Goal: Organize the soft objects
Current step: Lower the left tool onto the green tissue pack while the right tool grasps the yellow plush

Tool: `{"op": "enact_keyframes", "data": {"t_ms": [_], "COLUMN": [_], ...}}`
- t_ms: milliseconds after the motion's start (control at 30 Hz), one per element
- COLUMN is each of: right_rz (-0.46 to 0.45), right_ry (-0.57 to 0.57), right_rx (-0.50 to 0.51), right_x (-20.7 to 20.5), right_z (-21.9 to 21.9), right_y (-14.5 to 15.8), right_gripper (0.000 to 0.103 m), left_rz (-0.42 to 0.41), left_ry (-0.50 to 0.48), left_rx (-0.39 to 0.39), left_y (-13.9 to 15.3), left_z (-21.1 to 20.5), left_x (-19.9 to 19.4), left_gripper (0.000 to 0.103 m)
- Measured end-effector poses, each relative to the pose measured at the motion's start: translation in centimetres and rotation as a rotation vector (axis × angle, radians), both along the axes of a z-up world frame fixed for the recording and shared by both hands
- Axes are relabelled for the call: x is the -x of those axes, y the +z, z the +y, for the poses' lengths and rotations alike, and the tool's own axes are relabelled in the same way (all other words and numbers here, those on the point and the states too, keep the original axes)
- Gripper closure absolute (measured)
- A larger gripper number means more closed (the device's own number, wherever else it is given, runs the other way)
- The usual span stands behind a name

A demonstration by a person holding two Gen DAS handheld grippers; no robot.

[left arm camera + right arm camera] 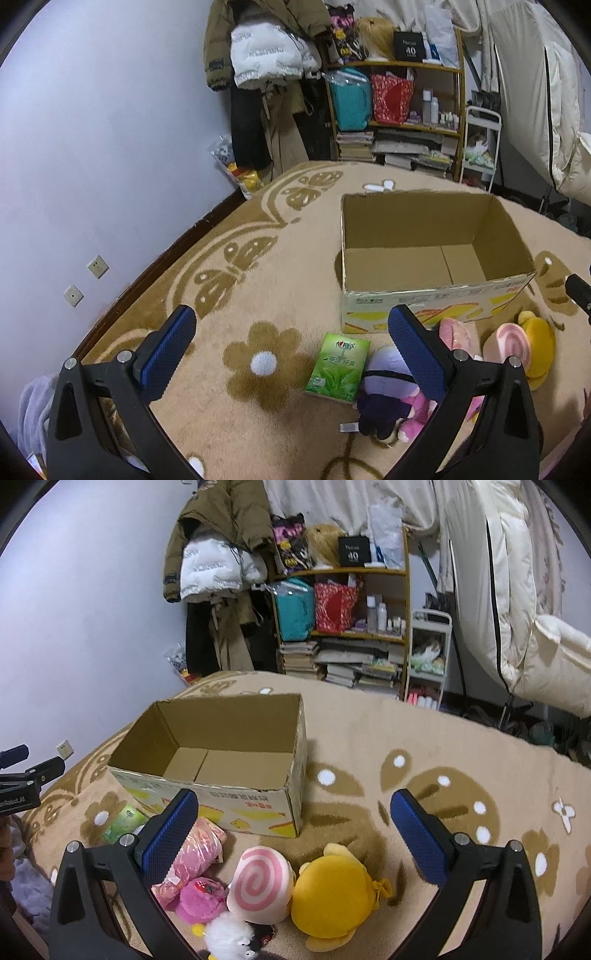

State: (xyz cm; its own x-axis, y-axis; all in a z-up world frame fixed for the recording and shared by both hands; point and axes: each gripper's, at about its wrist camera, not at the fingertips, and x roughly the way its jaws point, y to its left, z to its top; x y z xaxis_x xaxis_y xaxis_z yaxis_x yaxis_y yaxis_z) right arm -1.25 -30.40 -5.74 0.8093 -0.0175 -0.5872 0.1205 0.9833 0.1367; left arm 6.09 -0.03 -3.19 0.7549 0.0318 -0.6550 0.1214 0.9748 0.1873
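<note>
An open cardboard box [221,760], plain brown inside with yellow print on its outer wall, sits on a plush tan blanket [424,738] patterned with brown butterflies and white-centred flowers. Just in front of it lie the soft things: a round cushion with a pink swirl [260,882] touching a rounded yellow plush [332,897], a fuzzy pink toy [201,895], a crinkly pink wrapped pack [199,849] and a glossy green tissue pack [338,365] beside a purple doll [384,384]. The left gripper [291,352] and right gripper [293,832], both with ribbed blue pads, hang spread wide above them, holding nothing.
</note>
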Motion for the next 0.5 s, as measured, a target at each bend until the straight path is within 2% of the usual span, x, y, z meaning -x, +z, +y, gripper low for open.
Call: {"op": "enact_keyframes", "data": {"t_ms": [500], "right_rz": [0.197], "right_ry": [-0.050], "right_rx": [-0.079], "right_x": [-2.7], "right_z": [-2.5], "right_y": [-3.5], "right_gripper": [0.000], "left_rz": [0.181], "left_ry": [-0.009], "left_rx": [-0.046], "left_y": [-4.5], "left_z": [-0.4], "left_x": [-4.2], "left_gripper": [0.000]}}
